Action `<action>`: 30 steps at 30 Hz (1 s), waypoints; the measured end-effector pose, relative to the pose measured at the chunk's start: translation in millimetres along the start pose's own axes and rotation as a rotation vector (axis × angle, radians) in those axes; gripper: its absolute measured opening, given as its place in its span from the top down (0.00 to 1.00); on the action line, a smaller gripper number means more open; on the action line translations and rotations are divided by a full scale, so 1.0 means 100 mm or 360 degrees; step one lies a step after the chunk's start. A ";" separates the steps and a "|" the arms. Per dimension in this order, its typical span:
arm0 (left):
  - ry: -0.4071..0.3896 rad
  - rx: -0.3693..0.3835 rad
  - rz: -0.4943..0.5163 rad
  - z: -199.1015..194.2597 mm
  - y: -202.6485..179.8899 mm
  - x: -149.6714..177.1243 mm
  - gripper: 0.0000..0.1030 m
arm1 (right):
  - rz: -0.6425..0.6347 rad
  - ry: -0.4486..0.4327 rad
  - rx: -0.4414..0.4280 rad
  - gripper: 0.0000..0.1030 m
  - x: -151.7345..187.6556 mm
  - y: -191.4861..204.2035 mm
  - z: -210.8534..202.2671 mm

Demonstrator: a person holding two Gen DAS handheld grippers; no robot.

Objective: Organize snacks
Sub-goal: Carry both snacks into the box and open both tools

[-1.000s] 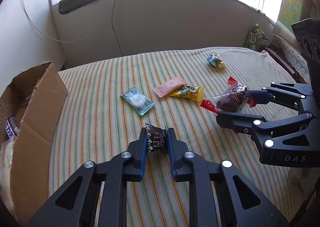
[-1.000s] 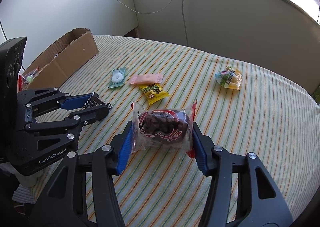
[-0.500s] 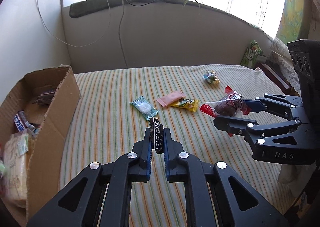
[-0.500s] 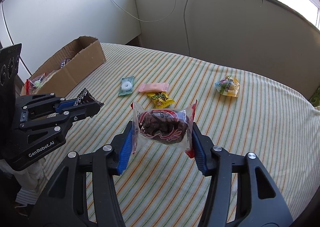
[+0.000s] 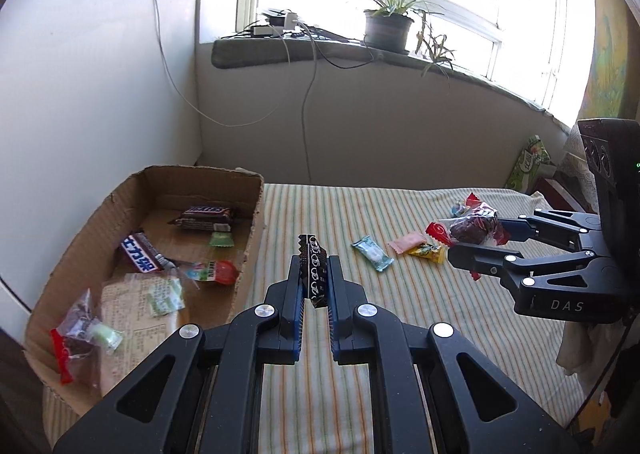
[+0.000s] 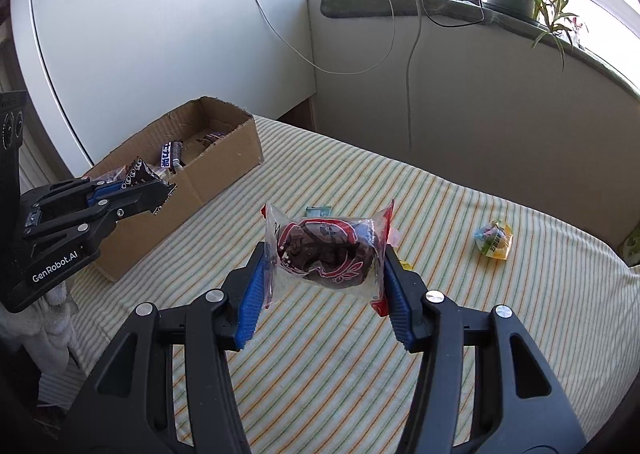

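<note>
Up above the striped tablecloth (image 5: 400, 294), both grippers hang clear of the surface, each angled forward and downward. The left gripper (image 5: 315, 280) has its jaws pinched nearly together on a small black snack packet (image 5: 313, 270), which stands on edge between the blue pads; it sits just right of the cardboard box (image 5: 252, 238), near the box's long wall. In the right wrist view that same gripper (image 6: 156, 189) points toward the box (image 6: 192, 189) with the packet's tip over the rim. The right gripper (image 6: 326, 254) holds a clear red-printed wrapper with a brown cake (image 6: 326, 250) crosswise, jaws set moderately wide and pressing on the wrapper's two ends. On the cloth lie a green candy (image 5: 372, 252), a pink packet (image 5: 409, 242), a yellow packet (image 5: 427, 252) and, farther off, a yellow-blue sweet (image 6: 493, 238). Several wrapped snacks lie inside the box.
</note>
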State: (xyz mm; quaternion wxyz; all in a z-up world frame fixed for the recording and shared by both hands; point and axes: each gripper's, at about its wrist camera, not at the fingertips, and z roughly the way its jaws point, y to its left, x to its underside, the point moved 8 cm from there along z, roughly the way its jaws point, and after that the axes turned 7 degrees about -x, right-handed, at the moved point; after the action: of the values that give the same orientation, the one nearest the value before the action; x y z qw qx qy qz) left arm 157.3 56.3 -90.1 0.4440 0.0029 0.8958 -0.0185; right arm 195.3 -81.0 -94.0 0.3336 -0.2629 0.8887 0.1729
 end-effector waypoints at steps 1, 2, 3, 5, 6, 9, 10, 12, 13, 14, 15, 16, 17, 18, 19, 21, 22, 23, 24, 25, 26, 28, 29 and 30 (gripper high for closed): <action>-0.0008 -0.0011 -0.0010 -0.03 0.05 0.00 0.91 | -0.0010 -0.0005 -0.0009 0.46 -0.04 0.05 0.01; -0.0014 -0.0024 -0.0018 -0.05 0.11 0.00 0.91 | -0.0022 -0.0009 -0.0018 0.46 -0.08 0.10 0.03; -0.0021 -0.0038 -0.0026 -0.07 0.16 -0.01 0.91 | -0.0033 -0.0013 -0.0026 0.46 -0.12 0.15 0.04; -0.0032 -0.0062 -0.0036 -0.11 0.25 0.00 0.91 | -0.0056 -0.0018 -0.0043 0.46 -0.19 0.25 0.07; -0.0038 -0.0074 -0.0040 -0.14 0.29 0.00 0.91 | -0.0069 -0.0022 -0.0047 0.46 -0.22 0.30 0.09; -0.0056 -0.0104 -0.0065 -0.20 0.43 0.00 0.91 | -0.0099 -0.0029 -0.0077 0.46 -0.34 0.45 0.16; -0.0060 -0.0115 -0.0071 -0.21 0.47 0.00 0.91 | -0.0108 -0.0031 -0.0087 0.46 -0.37 0.49 0.18; -0.0069 -0.0137 -0.0082 -0.24 0.55 0.00 0.91 | -0.0128 -0.0036 -0.0104 0.46 -0.44 0.58 0.22; -0.0072 -0.0146 -0.0089 -0.25 0.59 0.00 0.91 | -0.0138 -0.0037 -0.0112 0.46 -0.47 0.62 0.24; -0.0074 -0.0153 -0.0096 -0.27 0.63 0.00 0.91 | -0.0149 -0.0034 -0.0123 0.46 -0.50 0.67 0.28; -0.0076 -0.0160 -0.0103 -0.27 0.67 0.00 0.91 | -0.0158 -0.0032 -0.0136 0.46 -0.53 0.71 0.30; -0.0079 -0.0168 -0.0110 -0.28 0.71 0.01 0.91 | -0.0168 -0.0030 -0.0146 0.46 -0.56 0.75 0.33; -0.0083 -0.0176 -0.0116 -0.29 0.75 0.01 0.91 | -0.0178 -0.0030 -0.0154 0.46 -0.59 0.80 0.36; -0.0085 -0.0183 -0.0123 -0.30 0.78 0.01 0.91 | -0.0187 -0.0029 -0.0163 0.46 -0.61 0.84 0.39; -0.0085 -0.0188 -0.0131 -0.30 0.81 0.01 0.91 | -0.0196 -0.0026 -0.0174 0.46 -0.63 0.88 0.42; -0.0084 -0.0196 -0.0145 -0.31 0.86 0.02 0.91 | -0.0210 -0.0023 -0.0194 0.46 -0.68 0.96 0.49; -0.0083 -0.0199 -0.0149 -0.31 0.89 0.02 0.91 | -0.0215 -0.0020 -0.0204 0.46 -0.70 0.99 0.52; -0.0082 -0.0204 -0.0151 -0.31 0.90 0.02 0.91 | -0.0220 -0.0017 -0.0211 0.46 -0.73 1.04 0.56; -0.0080 -0.0208 -0.0152 -0.31 0.92 0.03 0.91 | -0.0224 -0.0013 -0.0220 0.46 -0.75 1.07 0.60; -0.0079 -0.0213 -0.0152 -0.31 0.95 0.04 0.91 | -0.0228 -0.0008 -0.0227 0.46 -0.77 1.10 0.63; -0.0077 -0.0219 -0.0154 -0.31 0.98 0.04 0.91 | -0.0232 -0.0003 -0.0234 0.46 -0.78 1.13 0.67; -0.0073 -0.0224 -0.0160 -0.30 1.01 0.05 0.91 | -0.0238 0.0008 -0.0252 0.46 -0.80 1.19 0.74; -0.0072 -0.0226 -0.0164 -0.30 1.02 0.06 0.91 | -0.0241 0.0012 -0.0260 0.46 -0.81 1.22 0.77; -0.0071 -0.0229 -0.0168 -0.29 1.04 0.06 0.91 | -0.0246 0.0019 -0.0265 0.46 -0.82 1.24 0.80</action>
State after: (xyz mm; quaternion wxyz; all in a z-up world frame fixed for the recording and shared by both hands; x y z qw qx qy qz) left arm 132.7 161.2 -80.3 0.4612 -0.0767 0.8837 0.0224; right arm 215.4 86.2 -79.3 0.3176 -0.3585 0.8503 0.2183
